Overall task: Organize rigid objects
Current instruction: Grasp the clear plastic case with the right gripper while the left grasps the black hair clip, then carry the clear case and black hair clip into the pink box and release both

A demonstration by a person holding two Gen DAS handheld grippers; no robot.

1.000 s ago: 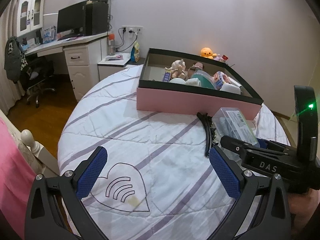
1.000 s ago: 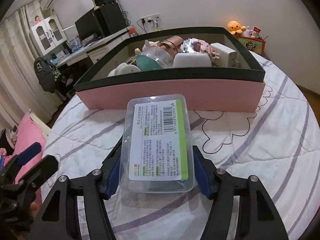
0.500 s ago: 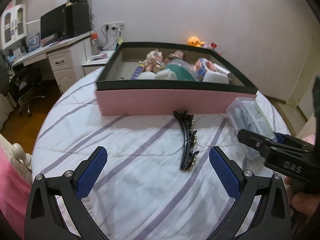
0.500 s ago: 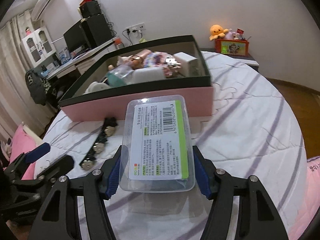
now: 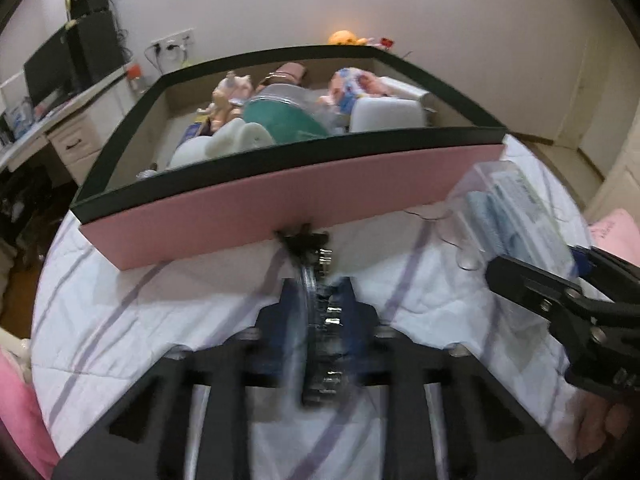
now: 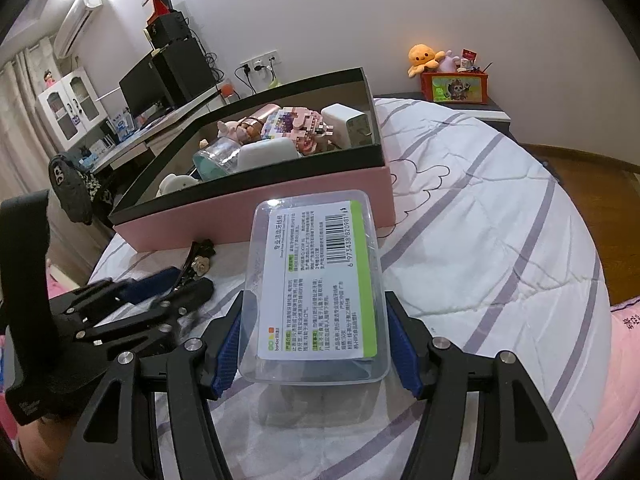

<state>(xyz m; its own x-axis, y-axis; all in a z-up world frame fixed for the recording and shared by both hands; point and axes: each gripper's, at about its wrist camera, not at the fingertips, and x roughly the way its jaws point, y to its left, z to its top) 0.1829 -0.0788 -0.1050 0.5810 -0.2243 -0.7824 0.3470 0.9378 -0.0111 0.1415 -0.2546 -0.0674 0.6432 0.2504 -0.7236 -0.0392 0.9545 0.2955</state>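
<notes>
My left gripper [image 5: 318, 300] is shut on a black hair clip [image 5: 310, 264] with small flower trim, low over the bed just in front of the pink box [image 5: 280, 204]. The clip also shows in the right wrist view [image 6: 198, 258], with the left gripper [image 6: 176, 286] around it. My right gripper [image 6: 316, 340] is shut on a clear plastic box [image 6: 320, 280] with a white and green label, held above the bedspread to the right of the clip. That clear box shows at the right of the left wrist view [image 5: 512, 212]. The pink box holds several toys and small items.
The white bedspread [image 6: 480, 240] with purple stripes lies under both grippers. A desk with a monitor [image 6: 152, 84] stands at the back left. A nightstand with an orange plush [image 6: 424, 58] and a red bin stands at the back right. A pink pillow [image 5: 20, 412] lies at the left.
My left gripper has moved forward to the hair clip and closed on it. The right gripper still holds the clear box and has shifted to the right of the pink box.
</notes>
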